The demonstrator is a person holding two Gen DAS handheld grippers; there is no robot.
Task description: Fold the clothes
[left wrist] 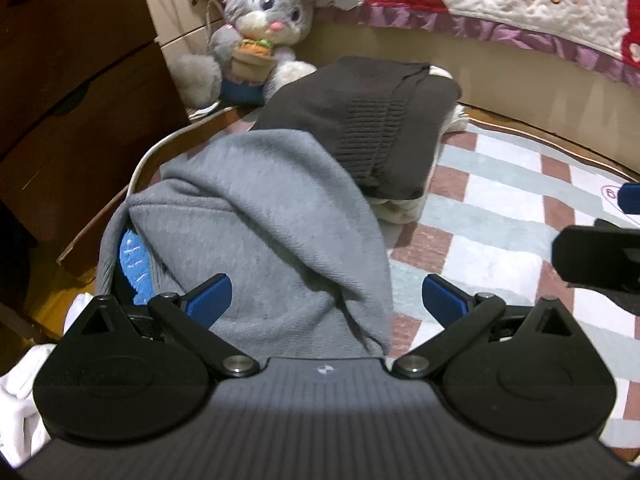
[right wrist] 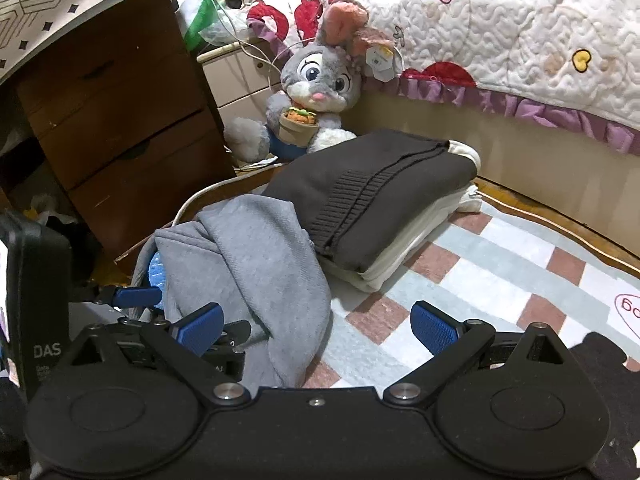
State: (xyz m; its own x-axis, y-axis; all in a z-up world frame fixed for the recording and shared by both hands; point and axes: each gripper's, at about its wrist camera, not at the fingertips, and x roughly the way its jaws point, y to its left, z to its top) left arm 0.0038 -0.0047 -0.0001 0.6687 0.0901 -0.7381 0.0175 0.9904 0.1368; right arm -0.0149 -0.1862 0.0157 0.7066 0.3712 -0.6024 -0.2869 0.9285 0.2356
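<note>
A crumpled grey sweatshirt [left wrist: 260, 216] [right wrist: 248, 256] lies bunched on the checked rug [left wrist: 500, 216] [right wrist: 500, 248]. A light-blue patch [left wrist: 134, 268] shows under its left fold. My left gripper [left wrist: 326, 300] is open, and the grey cloth lies between its fingers without being pinched. My right gripper [right wrist: 316, 328] is open too, its left finger [right wrist: 200, 328] beside the sweatshirt's lower edge and its right one over the rug. Behind the sweatshirt a folded dark brown sweater [left wrist: 360, 120] [right wrist: 372, 192] rests on folded white clothes [left wrist: 396, 208] [right wrist: 400, 256].
A plush rabbit [left wrist: 260, 24] [right wrist: 316, 92] sits behind the pile, against a bed with a quilted cover [right wrist: 500, 40]. A wooden drawer unit [left wrist: 80, 100] [right wrist: 120, 120] stands on the left. A white cable [left wrist: 148, 156] runs past the clothes. White cloth [left wrist: 20, 400] lies at the lower left.
</note>
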